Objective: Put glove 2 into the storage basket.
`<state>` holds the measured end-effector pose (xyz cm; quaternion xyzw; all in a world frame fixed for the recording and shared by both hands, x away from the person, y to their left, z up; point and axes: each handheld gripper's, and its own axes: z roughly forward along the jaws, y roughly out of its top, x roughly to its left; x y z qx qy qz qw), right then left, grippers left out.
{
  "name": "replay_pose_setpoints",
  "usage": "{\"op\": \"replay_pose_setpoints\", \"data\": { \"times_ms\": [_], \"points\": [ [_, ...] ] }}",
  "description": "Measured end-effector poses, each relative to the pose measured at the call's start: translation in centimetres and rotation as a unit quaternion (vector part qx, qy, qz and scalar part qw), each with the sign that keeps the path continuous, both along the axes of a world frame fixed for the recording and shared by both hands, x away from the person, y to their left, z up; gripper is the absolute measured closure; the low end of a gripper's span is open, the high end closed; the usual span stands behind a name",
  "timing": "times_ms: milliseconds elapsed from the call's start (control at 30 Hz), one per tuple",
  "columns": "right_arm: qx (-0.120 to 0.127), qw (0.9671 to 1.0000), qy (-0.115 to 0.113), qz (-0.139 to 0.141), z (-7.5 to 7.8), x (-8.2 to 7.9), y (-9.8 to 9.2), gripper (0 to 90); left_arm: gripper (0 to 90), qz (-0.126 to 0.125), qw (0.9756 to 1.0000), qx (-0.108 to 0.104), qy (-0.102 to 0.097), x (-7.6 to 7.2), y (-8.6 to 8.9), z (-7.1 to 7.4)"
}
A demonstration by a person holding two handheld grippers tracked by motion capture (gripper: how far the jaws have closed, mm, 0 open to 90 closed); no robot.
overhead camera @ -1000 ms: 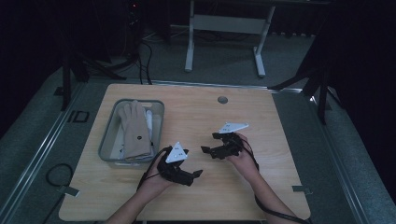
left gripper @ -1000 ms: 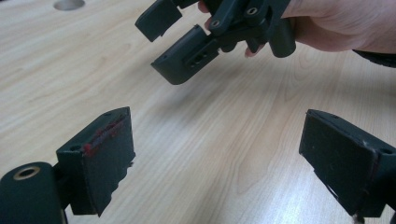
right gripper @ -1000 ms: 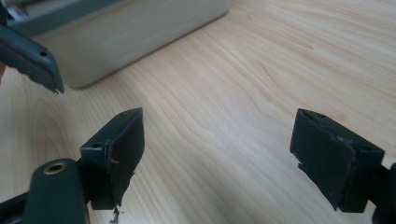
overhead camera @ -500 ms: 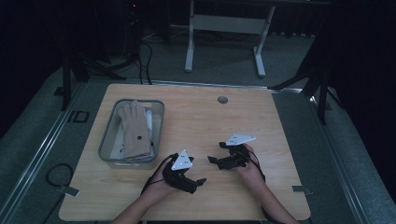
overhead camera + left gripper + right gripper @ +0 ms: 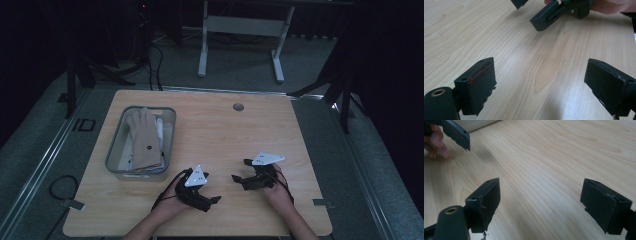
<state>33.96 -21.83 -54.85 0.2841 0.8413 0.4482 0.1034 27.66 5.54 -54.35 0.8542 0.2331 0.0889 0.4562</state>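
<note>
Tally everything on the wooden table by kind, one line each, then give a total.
Hand-held black two-jaw grippers: 2, the left gripper and the right gripper, both with jaws wide apart
Clear plastic rectangular bin: 1
Beige fabric glove lying in the bin: 1
White item under the glove, too hidden to name: 1
Total: 5

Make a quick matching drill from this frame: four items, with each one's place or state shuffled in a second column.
Items:
1. glove
2. bin
3. left gripper
4. round hole

Places or states:
A. open, low over bare wood near the table's front edge
B. set in the tabletop near the far edge
C. lying in the container, fingers pointing to the far side
D. standing on the table's left half, holding fabric

Pairs: 1-C, 2-D, 3-A, 4-B
</note>
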Motion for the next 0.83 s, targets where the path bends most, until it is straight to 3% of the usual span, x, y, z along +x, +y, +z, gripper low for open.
{"op": "replay_pose_setpoints", "data": {
  "times_ms": [333,833],
  "points": [
    [-0.005,0.9998,-0.008,-0.017,-0.2,-1.2,-1.9,15.9,10.3,0.006,0.9999,-0.014,0.002,-0.1,0.4,-0.4],
    [-0.004,0.9995,-0.011,-0.028,-0.4,-1.0,-2.1,15.1,10.3,0.006,0.9999,-0.015,-0.004,-0.3,0.4,-0.5]
  ]
}}
